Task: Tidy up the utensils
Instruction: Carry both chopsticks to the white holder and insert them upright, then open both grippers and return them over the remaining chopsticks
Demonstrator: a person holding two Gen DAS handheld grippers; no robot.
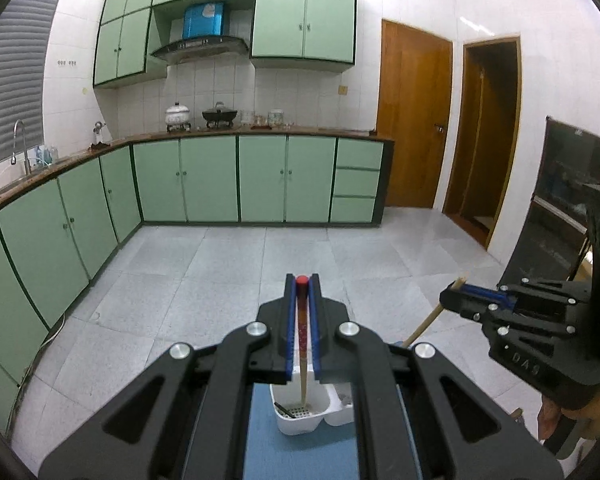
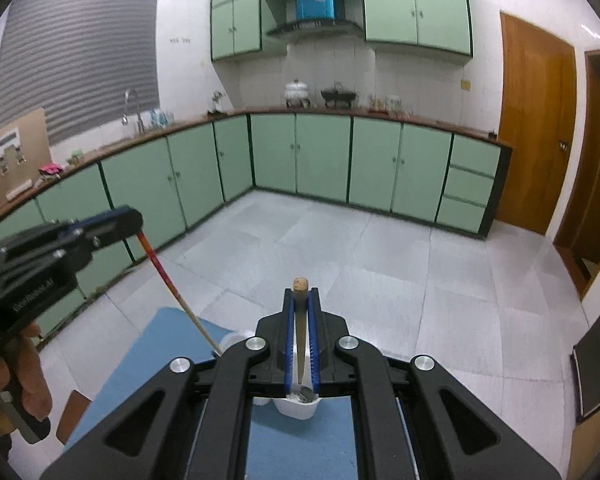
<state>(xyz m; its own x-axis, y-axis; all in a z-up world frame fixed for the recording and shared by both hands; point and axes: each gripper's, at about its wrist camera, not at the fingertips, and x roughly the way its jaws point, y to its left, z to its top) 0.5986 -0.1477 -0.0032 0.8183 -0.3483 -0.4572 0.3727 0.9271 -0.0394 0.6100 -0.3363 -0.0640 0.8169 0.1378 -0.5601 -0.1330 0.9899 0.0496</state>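
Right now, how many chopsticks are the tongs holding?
2: a red-topped chopstick in the left tongs, and a plain wooden chopstick in the right tongs. More may lie hidden in the white holder.

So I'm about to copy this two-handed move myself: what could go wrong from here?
1. Each chopstick is pinched near its top only: the left gripper holds the red-tipped chopstick, so the long free end may swing and miss the white utensil holder.
2. The plain wooden chopstick in the right gripper hangs close beside; the sticks or grippers might collide.
3. A knock could tip the holder.
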